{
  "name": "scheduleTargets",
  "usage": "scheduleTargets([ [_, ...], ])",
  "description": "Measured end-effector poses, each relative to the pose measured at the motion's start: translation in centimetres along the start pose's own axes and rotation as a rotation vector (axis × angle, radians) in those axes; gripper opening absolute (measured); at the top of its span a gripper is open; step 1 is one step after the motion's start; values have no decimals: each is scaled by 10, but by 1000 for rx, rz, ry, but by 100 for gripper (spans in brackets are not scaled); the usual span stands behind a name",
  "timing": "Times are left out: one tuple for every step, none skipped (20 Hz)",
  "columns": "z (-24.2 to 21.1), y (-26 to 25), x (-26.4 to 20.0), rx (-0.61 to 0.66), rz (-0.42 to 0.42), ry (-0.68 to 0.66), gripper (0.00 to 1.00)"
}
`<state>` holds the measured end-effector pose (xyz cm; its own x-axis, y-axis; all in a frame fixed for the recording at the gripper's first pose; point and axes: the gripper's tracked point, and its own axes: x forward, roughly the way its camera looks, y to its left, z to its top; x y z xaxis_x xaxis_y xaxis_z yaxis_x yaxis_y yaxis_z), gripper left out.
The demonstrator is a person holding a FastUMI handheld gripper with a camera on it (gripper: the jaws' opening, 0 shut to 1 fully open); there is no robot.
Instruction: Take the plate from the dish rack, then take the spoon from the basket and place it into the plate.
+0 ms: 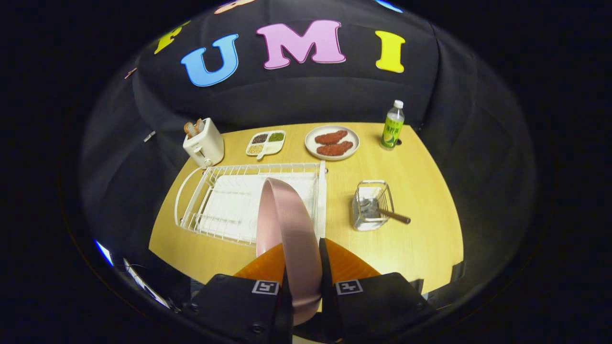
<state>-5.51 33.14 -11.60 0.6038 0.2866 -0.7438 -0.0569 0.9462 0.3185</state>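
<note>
A pink plate (287, 224) stands on edge between my two orange fingers, and my gripper (302, 260) is shut on its rim. The plate hangs over the near right corner of the white wire dish rack (210, 200), lifted above it. To the right of the rack stands a small wire basket (372, 205) on the wooden table (420, 229). A spoon (392, 215) rests in the basket with its brown handle sticking out to the right.
At the back of the table are a white toaster (204, 142), a divided dish of seeds (266, 142), a plate with two pieces of meat (332, 142) and a green bottle (393, 125). Bare tabletop lies right of the basket and in front of it.
</note>
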Motion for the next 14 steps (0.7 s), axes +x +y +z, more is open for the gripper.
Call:
scheduleTargets([
  [-18,2,-1,32,21,25,28],
  [-36,4,1,56,39,52,28],
  [-54,5,4,75,48,89,28],
  [-72,7,7,94,58,124,28],
  [-85,11,12,111,70,149,28],
  [-97,17,17,125,87,176,28],
  [-105,23,23,125,110,190,28],
  [-112,27,29,118,123,202,28],
  [-117,26,37,115,128,216,28],
  [-122,26,47,127,130,224,28],
  [-126,27,55,143,139,233,28],
  [-131,28,63,156,141,243,28],
  [-135,26,69,160,135,250,28],
  [-137,27,76,180,154,252,28],
])
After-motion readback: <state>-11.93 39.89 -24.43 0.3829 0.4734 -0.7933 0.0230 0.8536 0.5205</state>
